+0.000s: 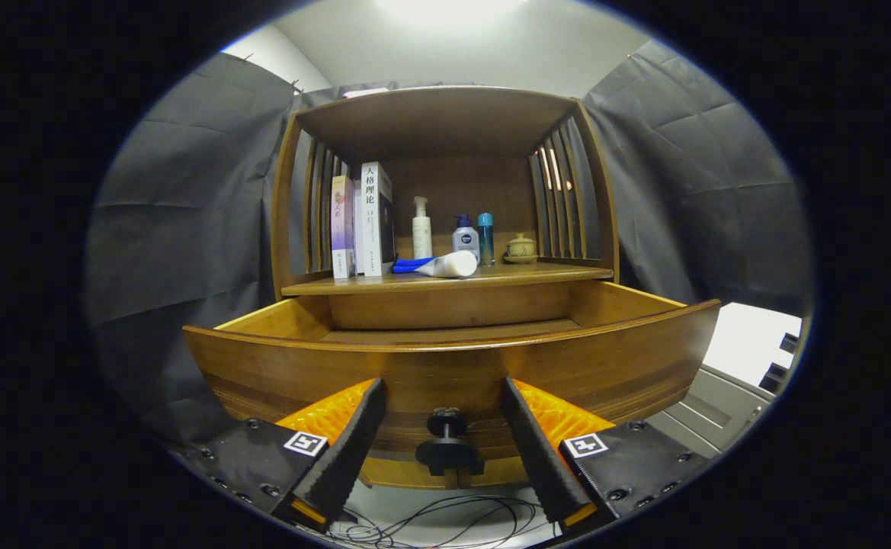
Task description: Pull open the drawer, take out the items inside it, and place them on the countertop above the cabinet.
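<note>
1. Your tool [443,415] stands released: its two fingers are spread apart with the drawer's knob [447,442] between them, touching neither as far as the view tells.
2. The drawer [453,358] looks already pulled well out from the cabinet, its front panel just ahead of the fingers. Judge the pulling step as done or nearly so; you likely need no more travel on the knob.
3. The drawer's inside is mostly hidden behind the front panel from this low angle. Only the far floor and back wall show, and no item can be seen there. Raise the tool above the front edge before you commit to anything.
4. Once above, tilt forward so the whole floor comes into sight, then choose the nearest item and come down with fingers open on either side of it.
5. On the tabletop [445,278] above the drawer already stand books [363,219], a pump bottle [421,229], two smaller bottles [474,238], a lying tube [449,265] and a small lidded cup [520,248]. Aim for the bare front strip, so you knock nothing over.
6. Mind the cables [445,518] lying on the floor below the tool as you back away.
</note>
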A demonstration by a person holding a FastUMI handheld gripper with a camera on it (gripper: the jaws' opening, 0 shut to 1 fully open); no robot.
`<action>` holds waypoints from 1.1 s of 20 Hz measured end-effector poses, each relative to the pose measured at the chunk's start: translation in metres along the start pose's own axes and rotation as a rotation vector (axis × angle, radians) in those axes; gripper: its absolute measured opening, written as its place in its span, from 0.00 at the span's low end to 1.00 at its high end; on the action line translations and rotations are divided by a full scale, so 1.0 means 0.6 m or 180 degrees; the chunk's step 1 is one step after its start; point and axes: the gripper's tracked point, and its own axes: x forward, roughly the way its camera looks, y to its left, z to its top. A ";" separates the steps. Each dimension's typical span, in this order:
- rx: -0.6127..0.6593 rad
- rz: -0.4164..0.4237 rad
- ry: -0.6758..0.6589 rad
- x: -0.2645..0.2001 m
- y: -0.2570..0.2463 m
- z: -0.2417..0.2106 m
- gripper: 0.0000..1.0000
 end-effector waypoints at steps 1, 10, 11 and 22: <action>0.0036 0.0007 0.0003 0.002 0.001 0.001 0.96; 0.0049 0.0081 -0.0002 0.035 -0.003 0.008 0.98; 0.0037 0.0080 0.0006 0.042 -0.004 0.010 0.98; -0.0138 0.0026 0.0040 0.124 0.005 0.030 0.98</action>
